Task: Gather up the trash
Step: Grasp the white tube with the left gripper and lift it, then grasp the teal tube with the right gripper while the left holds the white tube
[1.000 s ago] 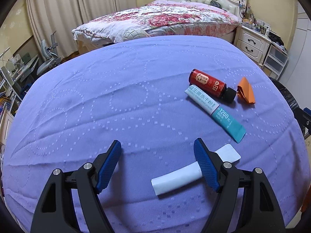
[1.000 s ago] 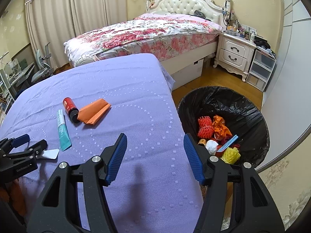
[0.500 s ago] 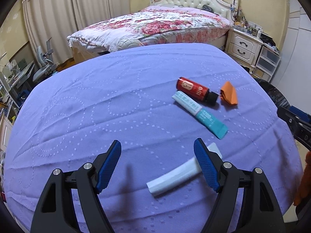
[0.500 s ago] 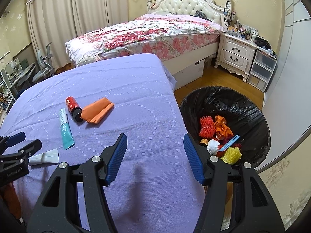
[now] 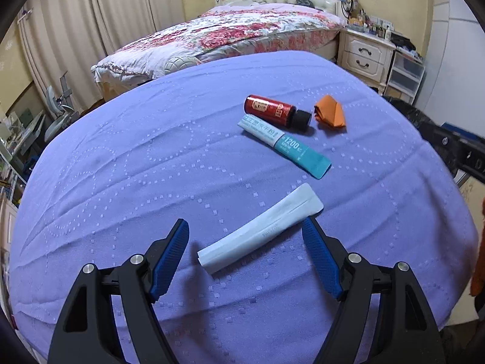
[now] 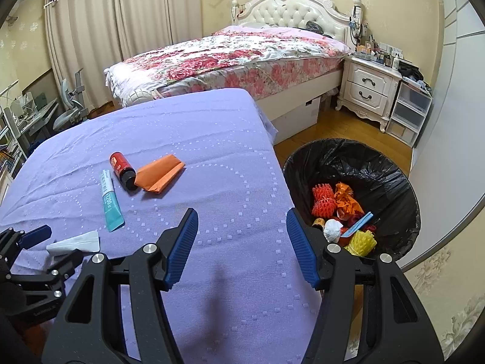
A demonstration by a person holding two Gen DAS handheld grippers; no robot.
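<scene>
A flattened white tube (image 5: 260,234) lies on the purple cloth, slanting between the blue pads of my left gripper (image 5: 247,233), which is open around it without touching. Farther off lie a teal and white tube (image 5: 285,145), a red bottle with a black cap (image 5: 277,111) and a folded orange paper (image 5: 330,115). The right wrist view shows the same white tube (image 6: 77,242), teal tube (image 6: 110,201), red bottle (image 6: 122,168) and orange paper (image 6: 159,177). My right gripper (image 6: 241,221) hangs open and empty over the cloth near its right edge.
A bin with a black liner (image 6: 379,163) stands on the wooden floor right of the table, holding several pieces of red, orange, yellow and white trash. Behind are a floral bed (image 6: 236,57), a white nightstand (image 6: 368,88) and plastic drawers (image 6: 409,112).
My left gripper has shifted sideways and rolled a little, so the white tube now lies between its pads instead of under the right one. The right gripper has stayed still.
</scene>
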